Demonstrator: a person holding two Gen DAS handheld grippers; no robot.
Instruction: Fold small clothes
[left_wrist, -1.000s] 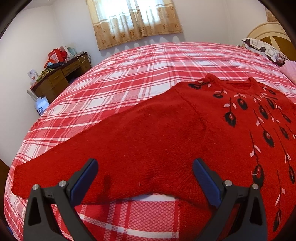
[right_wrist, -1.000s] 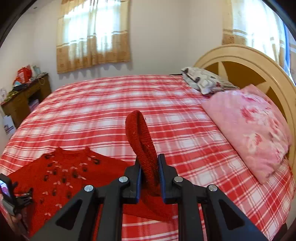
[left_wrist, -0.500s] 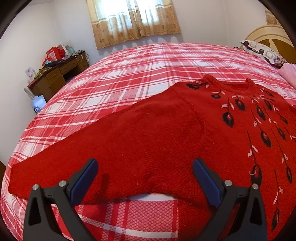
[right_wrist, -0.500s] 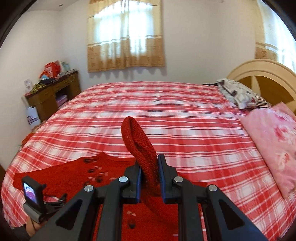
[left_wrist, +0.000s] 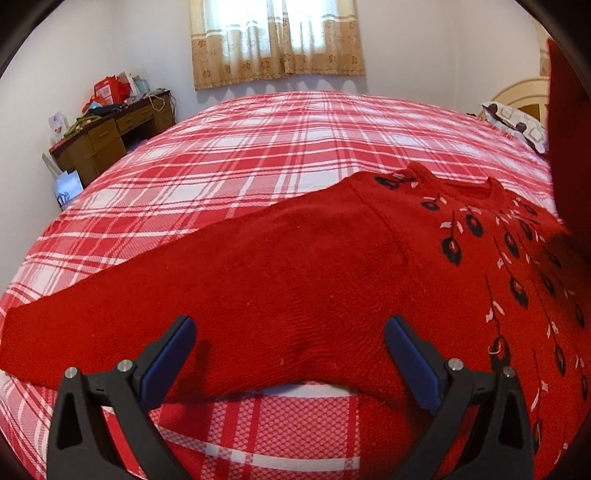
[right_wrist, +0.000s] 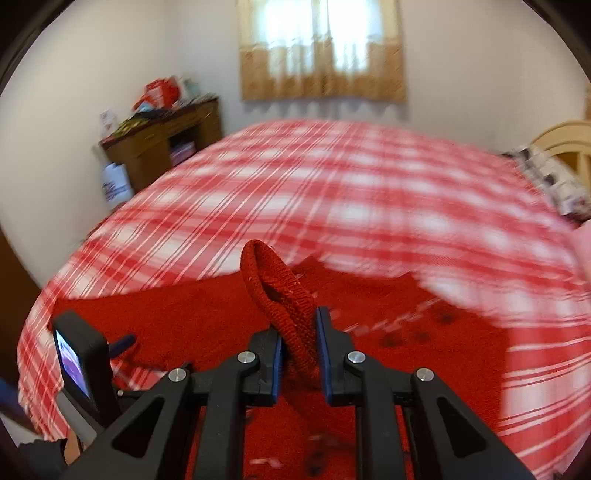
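Swinging leftward since a second before, the right gripper had carried the sweater's sleeve cuff across, so the red knitted sweater now lay directly beneath it rather than off to the left. Its fingers were clamped on the cuff. By my reckoning, the sleeve was being folded over the body. The left gripper hovered with fingers wide apart above the other sleeve, spread flat on the plaid bedspread.

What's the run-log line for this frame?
task: fold small clothes | left hand-held gripper: open, above spread left sleeve | right hand-held gripper: shut on cuff, lifted | red knit sweater: on plaid bed
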